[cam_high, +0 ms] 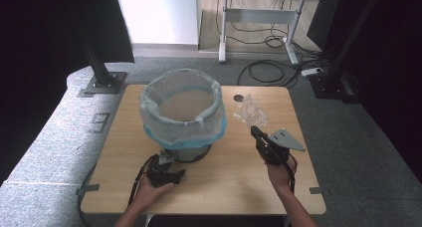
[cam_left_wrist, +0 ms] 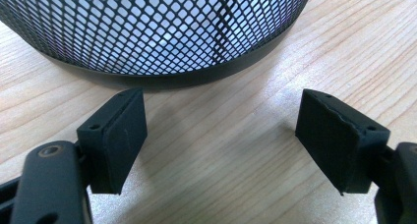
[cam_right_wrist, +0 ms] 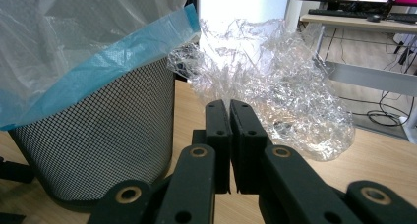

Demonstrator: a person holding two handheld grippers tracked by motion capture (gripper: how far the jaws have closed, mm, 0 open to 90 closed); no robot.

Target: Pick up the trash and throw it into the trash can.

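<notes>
From up high my right gripper [cam_high: 256, 132] sits just short of the crumpled clear plastic wrap [cam_high: 251, 112] on the wooden counter [cam_high: 224, 182], nearer than my left gripper [cam_high: 166, 160], whose own view shows jaws spread by the black mesh bin [cam_left_wrist: 157, 32], while the right gripper view has jaws pressed together, wrap dead ahead.

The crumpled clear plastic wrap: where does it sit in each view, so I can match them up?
High view: crumpled clear plastic wrap lies right of the mesh bin, just ahead of the right gripper.
Left gripper view: not in it.
Right gripper view: wrap centre-right, beyond the shut jaws.
Shared landmark: the mesh bin.
</notes>
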